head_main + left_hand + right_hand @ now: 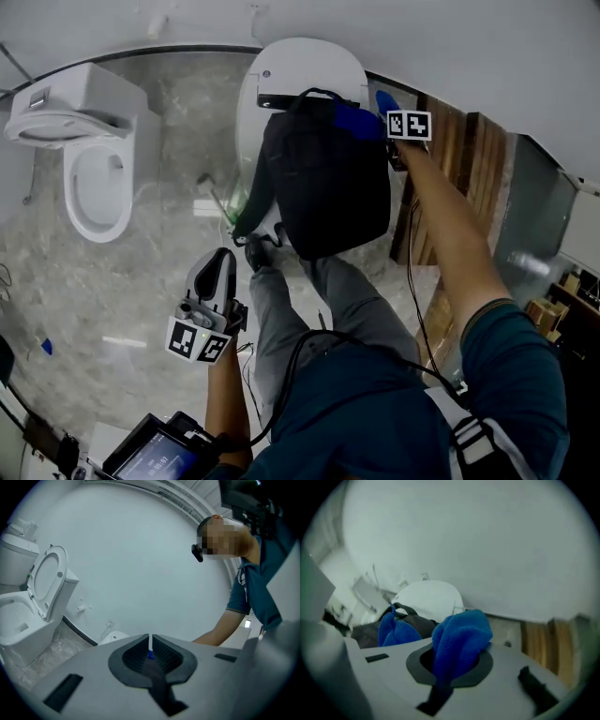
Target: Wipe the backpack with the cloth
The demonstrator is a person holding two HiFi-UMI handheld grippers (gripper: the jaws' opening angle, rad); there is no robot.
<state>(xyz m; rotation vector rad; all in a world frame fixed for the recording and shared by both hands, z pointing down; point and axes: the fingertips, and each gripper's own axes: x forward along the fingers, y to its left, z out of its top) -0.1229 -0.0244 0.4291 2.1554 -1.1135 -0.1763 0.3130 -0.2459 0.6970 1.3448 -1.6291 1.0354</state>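
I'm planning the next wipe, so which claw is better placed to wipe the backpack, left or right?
Right. The right claw is shut on the blue cloth at the upper edge of the black backpack. The left claw is shut, holds nothing, and hangs low, apart from the backpack.

Head view looks steeply down on a backpack (323,183) atop a closed toilet (309,66). Right gripper view sees both from close by; left gripper view, farther back, faces the wall (140,550) and an open toilet (47,583).
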